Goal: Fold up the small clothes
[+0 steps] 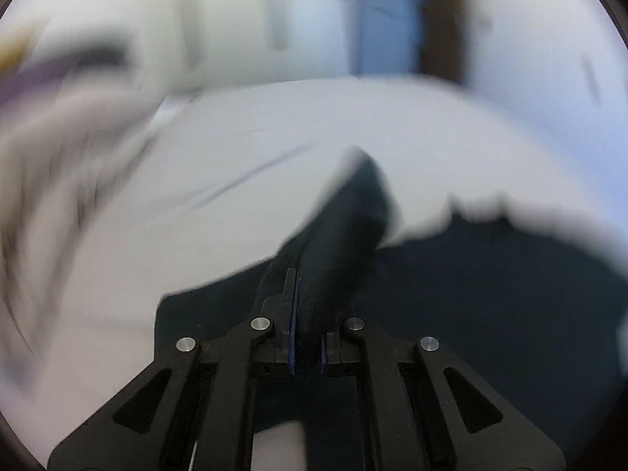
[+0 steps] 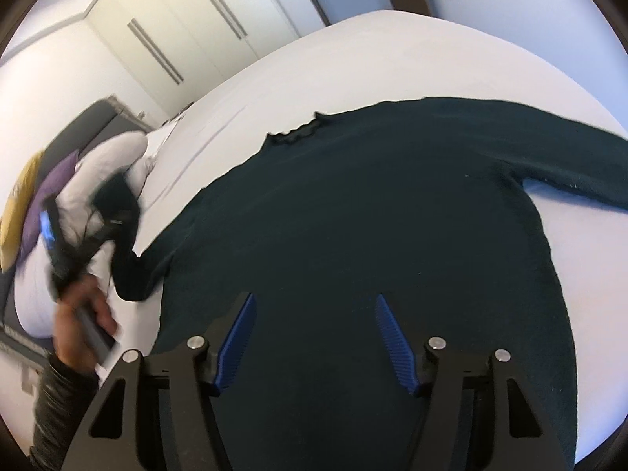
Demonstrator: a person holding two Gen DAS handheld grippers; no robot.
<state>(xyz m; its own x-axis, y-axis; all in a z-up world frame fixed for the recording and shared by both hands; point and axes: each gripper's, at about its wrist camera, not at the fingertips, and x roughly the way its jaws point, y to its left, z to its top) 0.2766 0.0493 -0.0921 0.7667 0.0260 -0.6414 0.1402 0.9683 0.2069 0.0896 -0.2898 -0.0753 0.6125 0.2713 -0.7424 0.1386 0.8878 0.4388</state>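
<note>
A dark long-sleeved sweater [image 2: 353,216] lies spread flat on a white bed [image 2: 392,59], neck towards the far side. My left gripper [image 1: 298,274] is shut on the sweater's left sleeve [image 1: 345,219], which rises lifted and bunched from between the jaws. The right wrist view shows that sleeve end [image 2: 129,267] pulled up off the bed beside a person's hand [image 2: 78,314]. My right gripper [image 2: 314,302] hangs open above the sweater's lower body, and its blue pads [image 2: 235,337] have nothing between them. The other sleeve [image 2: 569,165] stretches out to the right.
White pillows [image 2: 98,172] with a purple cushion [image 2: 59,176] and a yellow one [image 2: 19,204] are piled at the bed's left end. Wardrobe doors [image 2: 176,19] stand behind the bed. The left wrist view is heavily blurred.
</note>
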